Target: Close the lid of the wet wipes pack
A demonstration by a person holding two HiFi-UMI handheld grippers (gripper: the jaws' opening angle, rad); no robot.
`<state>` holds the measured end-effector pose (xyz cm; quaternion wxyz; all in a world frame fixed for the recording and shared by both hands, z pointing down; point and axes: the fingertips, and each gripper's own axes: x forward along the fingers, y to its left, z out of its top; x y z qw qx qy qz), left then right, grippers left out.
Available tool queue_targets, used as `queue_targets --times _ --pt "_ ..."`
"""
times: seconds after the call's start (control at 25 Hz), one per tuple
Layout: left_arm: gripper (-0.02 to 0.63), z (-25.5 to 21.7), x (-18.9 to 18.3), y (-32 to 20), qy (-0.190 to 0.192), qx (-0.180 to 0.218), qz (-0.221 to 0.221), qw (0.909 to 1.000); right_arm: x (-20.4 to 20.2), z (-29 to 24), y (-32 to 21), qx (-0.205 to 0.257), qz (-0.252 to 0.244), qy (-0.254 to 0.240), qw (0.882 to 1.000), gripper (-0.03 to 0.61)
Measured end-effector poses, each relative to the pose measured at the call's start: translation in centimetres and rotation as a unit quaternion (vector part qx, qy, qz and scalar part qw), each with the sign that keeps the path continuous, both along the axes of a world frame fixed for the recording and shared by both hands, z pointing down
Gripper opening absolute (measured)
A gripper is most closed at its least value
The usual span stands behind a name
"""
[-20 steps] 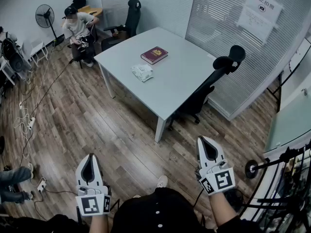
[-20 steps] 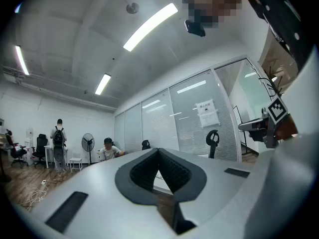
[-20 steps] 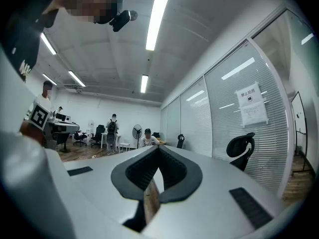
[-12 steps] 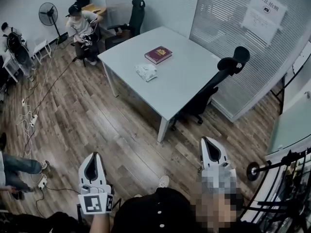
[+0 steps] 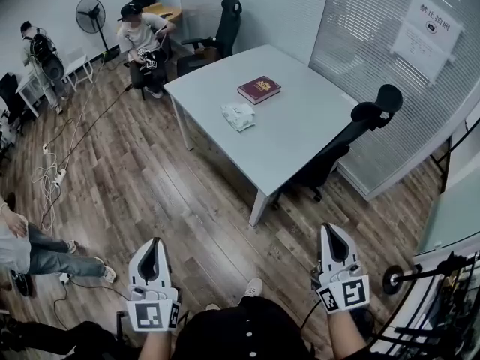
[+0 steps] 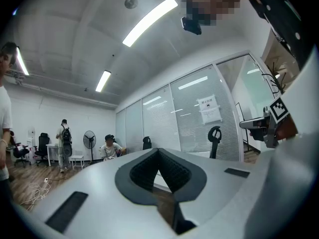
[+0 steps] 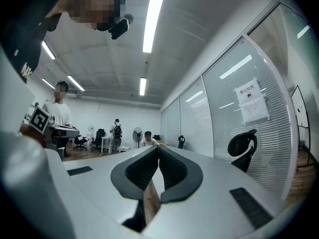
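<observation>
The wet wipes pack (image 5: pixel 238 115), white and crumpled, lies on the light grey table (image 5: pixel 300 137) far ahead of me, near its left edge; I cannot tell how its lid stands at this distance. My left gripper (image 5: pixel 155 241) is low in the head view, well short of the table, and is shut with nothing in it. My right gripper (image 5: pixel 328 228) is held level at the lower right, also shut and empty. The left gripper view shows that gripper's tips (image 6: pixel 158 150) meeting; the right gripper view shows the same for the right gripper (image 7: pixel 158 148).
A dark red book (image 5: pixel 259 88) lies beyond the pack. Black office chairs (image 5: pixel 352 137) (image 5: pixel 220 32) stand at the table's right and far sides. A seated person (image 5: pixel 142 40), a fan (image 5: pixel 90 17), floor cables (image 5: pixel 52 178) and another person's legs (image 5: pixel 41 250) are on the left. A glass partition (image 5: pixel 375 58) is at the right.
The head view has shifted, so the table and pack now sit further right and lower. Both grippers appear lower in the frame, still shut. A person's legs have come in at the left.
</observation>
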<state>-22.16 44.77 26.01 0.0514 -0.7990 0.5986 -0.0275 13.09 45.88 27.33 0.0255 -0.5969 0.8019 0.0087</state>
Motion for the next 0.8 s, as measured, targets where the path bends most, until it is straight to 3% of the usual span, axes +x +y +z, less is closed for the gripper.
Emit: queue_targets --times 0.12,0.16,0.2,0.8 --pt "0.015 0.1 0.9 -0.8 0.000 0.000 -0.006 1.0000 0.8 0.1 -1.1 0.005 -0.010 -0.007 1.000 0.051" --pt "0.015 0.1 1.3 -1.1 0.000 0.000 -0.007 1.0000 1.1 0.1 -1.6 0.007 -0.014 -0.007 1.000 0.178" --pt "0.015 0.2 1.7 -1.5 0.000 0.001 -0.009 1.0000 1.4 0.1 -2.1 0.009 -0.017 -0.005 1.000 0.263" --pt "0.015 0.5 5.2 -4.9 -0.005 0.002 -0.046 0.9989 4.9 1.5 -8.1 0.000 -0.043 -0.005 0.999 0.275"
